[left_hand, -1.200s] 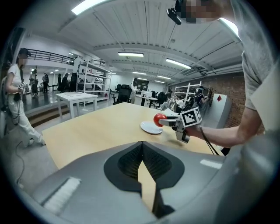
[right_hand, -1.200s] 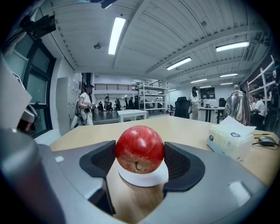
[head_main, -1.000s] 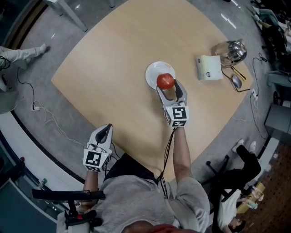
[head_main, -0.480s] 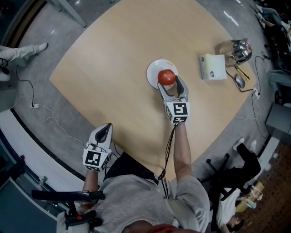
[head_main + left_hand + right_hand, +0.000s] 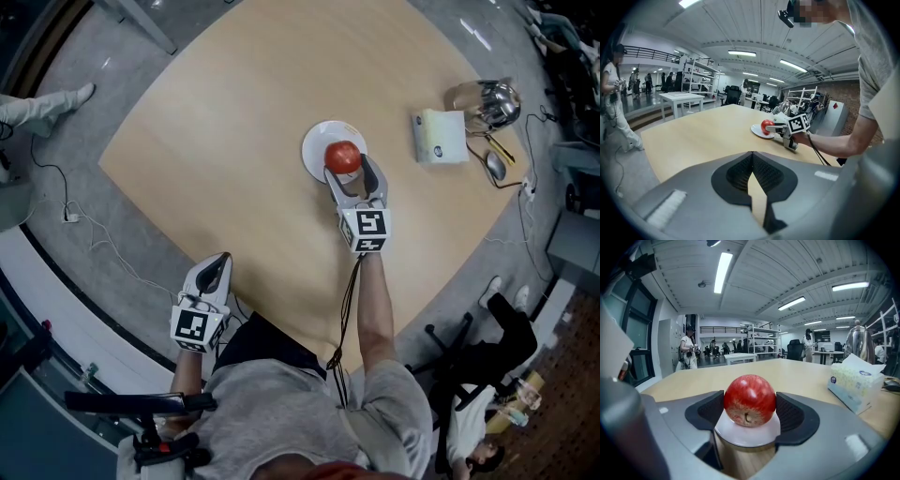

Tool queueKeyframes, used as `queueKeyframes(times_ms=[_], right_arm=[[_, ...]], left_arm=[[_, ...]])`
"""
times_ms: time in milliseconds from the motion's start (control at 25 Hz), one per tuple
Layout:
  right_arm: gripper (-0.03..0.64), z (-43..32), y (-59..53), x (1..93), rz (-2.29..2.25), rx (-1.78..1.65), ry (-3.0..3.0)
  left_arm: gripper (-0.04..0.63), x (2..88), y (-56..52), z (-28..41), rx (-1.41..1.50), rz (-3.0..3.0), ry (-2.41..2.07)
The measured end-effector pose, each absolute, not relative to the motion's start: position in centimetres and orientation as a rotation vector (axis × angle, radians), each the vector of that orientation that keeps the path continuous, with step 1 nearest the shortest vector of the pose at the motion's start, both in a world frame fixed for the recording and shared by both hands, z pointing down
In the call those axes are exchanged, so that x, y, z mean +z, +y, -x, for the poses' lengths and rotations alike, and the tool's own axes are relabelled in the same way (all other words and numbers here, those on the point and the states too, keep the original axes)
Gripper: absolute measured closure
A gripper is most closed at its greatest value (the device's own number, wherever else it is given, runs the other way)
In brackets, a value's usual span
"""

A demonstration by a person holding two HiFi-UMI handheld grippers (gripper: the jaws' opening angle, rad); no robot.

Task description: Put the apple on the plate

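Note:
A red apple point(image 5: 343, 156) sits at the near edge of the small white plate point(image 5: 319, 142) in the middle of the wooden table. My right gripper point(image 5: 349, 169) is shut on the apple, one pad pressed against each side. In the right gripper view the apple point(image 5: 750, 400) rests on the plate point(image 5: 747, 436) between the dark pads point(image 5: 708, 409). My left gripper point(image 5: 218, 262) hangs shut and holds nothing off the table's near edge by my body. From the left gripper view point(image 5: 751, 158) the apple point(image 5: 767, 126) and plate point(image 5: 757, 132) lie far ahead.
A tissue box point(image 5: 439, 137) and a shiny metal kettle point(image 5: 483, 103) stand at the table's right, with a mouse point(image 5: 487, 167) beside them. The tissue box point(image 5: 855, 380) is right of the apple. The table's near edge point(image 5: 281, 323) is close to my body. Cables trail on the floor at left.
The right gripper has carried the apple slightly forward, from the plate's near rim further over it. Over the last half second almost nothing moves. The left gripper stays still.

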State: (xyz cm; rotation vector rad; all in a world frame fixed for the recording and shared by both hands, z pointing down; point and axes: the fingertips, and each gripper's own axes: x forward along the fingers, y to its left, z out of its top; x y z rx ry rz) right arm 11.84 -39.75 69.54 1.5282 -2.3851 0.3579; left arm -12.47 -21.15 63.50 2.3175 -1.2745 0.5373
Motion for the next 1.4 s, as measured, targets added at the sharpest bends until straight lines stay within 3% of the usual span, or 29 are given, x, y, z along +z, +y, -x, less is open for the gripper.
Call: queueKeyframes(times_ms=[800, 1400], right_arm=[[0.259, -12.3, -40.3, 69.2, -1.577, 0.416, -2.398], [0.259, -12.8, -38.0, 63.2, -1.603, 0.327, -2.425]], left_arm=[[0.575, 63.1, -21.4, 12.3, 0.512, -2.322, -1.277], [0.575, 58.6, -20.5, 12.3, 0.46, -2.397, -1.311]])
